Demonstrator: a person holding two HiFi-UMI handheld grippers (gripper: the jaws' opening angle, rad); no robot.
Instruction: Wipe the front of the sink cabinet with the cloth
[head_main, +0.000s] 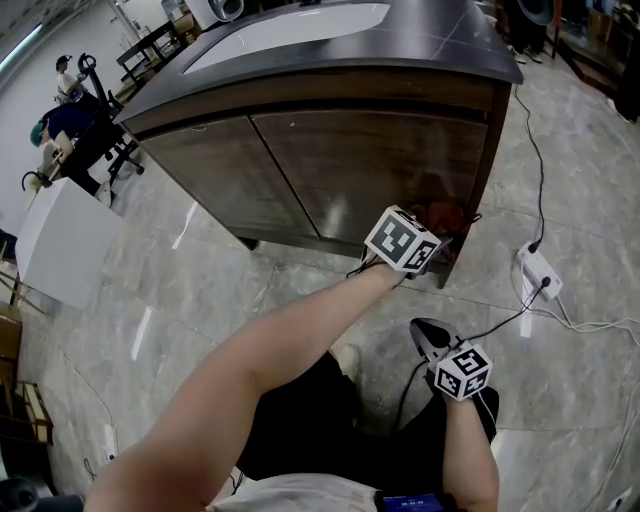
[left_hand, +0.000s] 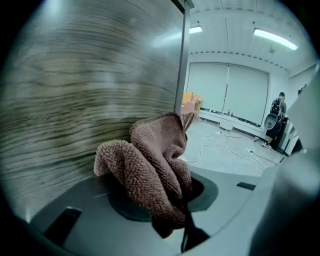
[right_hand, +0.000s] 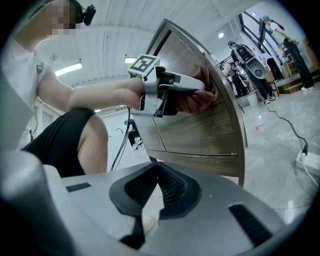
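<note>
While the left gripper (head_main: 432, 232) reaches forward at the end of an outstretched arm, its jaws are clamped on a bunched reddish-brown cloth (left_hand: 150, 165). The left gripper view shows the terry folds rising from between the jaws, with the upper edge of the cloth pressed against the wood-grain front of the sink cabinet (head_main: 350, 160). From the head view, the cloth sits low on the right-hand door, close to the cabinet's bottom right corner and just beside the side panel. A dark countertop (head_main: 430, 50) with a white basin (head_main: 290, 25) set into it tops the cabinet.

The right gripper (head_main: 432, 340) hangs lower and nearer the person's body, well apart from the cabinet, above the glossy grey floor (head_main: 200, 290). In its own view the ribbed pads (right_hand: 172, 185) meet at their tips, pinched together with nothing caught between them.

A white power strip (head_main: 538, 268) lies on the floor to the right of the cabinet, with black cables trailing from it. Far off at the left, people sit by a desk near a white box (head_main: 65, 240).
</note>
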